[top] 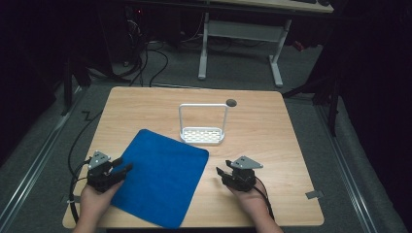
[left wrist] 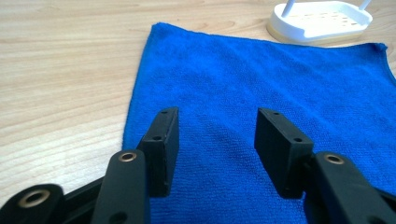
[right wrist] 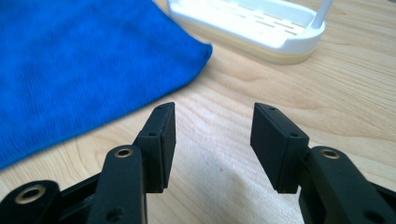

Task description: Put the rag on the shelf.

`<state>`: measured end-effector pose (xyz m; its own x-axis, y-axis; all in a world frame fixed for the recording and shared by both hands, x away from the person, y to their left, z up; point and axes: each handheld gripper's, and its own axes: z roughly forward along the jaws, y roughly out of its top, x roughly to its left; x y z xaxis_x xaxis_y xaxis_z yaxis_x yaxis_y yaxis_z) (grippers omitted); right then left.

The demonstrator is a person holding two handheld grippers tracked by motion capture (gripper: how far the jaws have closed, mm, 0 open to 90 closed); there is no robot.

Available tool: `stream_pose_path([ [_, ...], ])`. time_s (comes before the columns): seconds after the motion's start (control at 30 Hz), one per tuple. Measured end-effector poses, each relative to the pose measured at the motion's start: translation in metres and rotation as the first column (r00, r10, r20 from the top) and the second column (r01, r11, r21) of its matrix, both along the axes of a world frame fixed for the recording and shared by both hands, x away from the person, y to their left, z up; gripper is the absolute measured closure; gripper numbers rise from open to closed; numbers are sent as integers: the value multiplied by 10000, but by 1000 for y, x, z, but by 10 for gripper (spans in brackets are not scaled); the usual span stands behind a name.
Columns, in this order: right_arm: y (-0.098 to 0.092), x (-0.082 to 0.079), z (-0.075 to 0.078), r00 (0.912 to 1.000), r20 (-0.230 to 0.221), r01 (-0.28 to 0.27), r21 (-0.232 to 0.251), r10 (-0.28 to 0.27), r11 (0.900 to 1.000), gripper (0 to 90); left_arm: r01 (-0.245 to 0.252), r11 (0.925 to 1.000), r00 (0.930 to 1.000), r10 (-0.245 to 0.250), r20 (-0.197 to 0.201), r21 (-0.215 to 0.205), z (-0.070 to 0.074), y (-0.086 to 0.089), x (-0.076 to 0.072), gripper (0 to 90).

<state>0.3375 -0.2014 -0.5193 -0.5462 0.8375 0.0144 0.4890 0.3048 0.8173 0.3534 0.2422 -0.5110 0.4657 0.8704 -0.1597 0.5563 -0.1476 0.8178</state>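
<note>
Two grippers sit low over the wooden table (top: 272,126), one at each side of a blue cloth (top: 160,177) lying flat on it. At the left, the left gripper (top: 122,170) has its jaws spread over the cloth's left edge, nothing pinched. Beyond the cloth's far corner stands a white rack (top: 202,135). On the right, the right gripper (top: 222,173) hangs above bare wood, jaws spread and empty.

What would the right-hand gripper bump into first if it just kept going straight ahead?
Probably the white plastic slotted tray with the tall wire handle. Bare wooden table lies between it and the right gripper, whose line passes just beside the blue cloth's corner.
</note>
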Motion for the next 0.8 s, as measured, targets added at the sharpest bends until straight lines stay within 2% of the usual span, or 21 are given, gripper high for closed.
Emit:
stream_pose_path([
  [0.07, 1, -1, 1, 10000, 64, -36, 22, 36, 10000, 513, 132, 9999, 9999, -131, 40, -79, -1, -4, 2, 503],
  [0.13, 3, -4, 2, 9998, 133, -123, -185, 125, 9998, 514, 195, 9997, 9997, -197, 134, 133, -1, -8, 5, 510],
  [0.2, 4, -5, 2, 9993, 300, -217, -359, 228, 9991, 528, 248, 9995, 9995, -251, 171, 173, -2, -9, 7, 513],
  [0.27, 3, -3, 4, 9996, 259, -111, -119, 114, 9999, 531, 278, 9996, 9996, -278, 78, 64, -3, -8, 9, 517],
  [0.53, 7, -3, 3, 9990, 216, -386, -247, 391, 9989, 549, 245, 9995, 9996, -248, 153, 195, -2, -7, 7, 514],
  [0.67, 16, -5, 5, 9964, 353, -767, -230, 775, 9968, 567, 209, 9998, 9998, -209, 64, 58, -1, -3, 5, 555],
  [0.8, 31, -5, 6, 9916, 170, -1278, -263, 1282, 9915, 569, 245, 9993, 9996, -248, 94, 293, -1, 2, -2, 606],
])
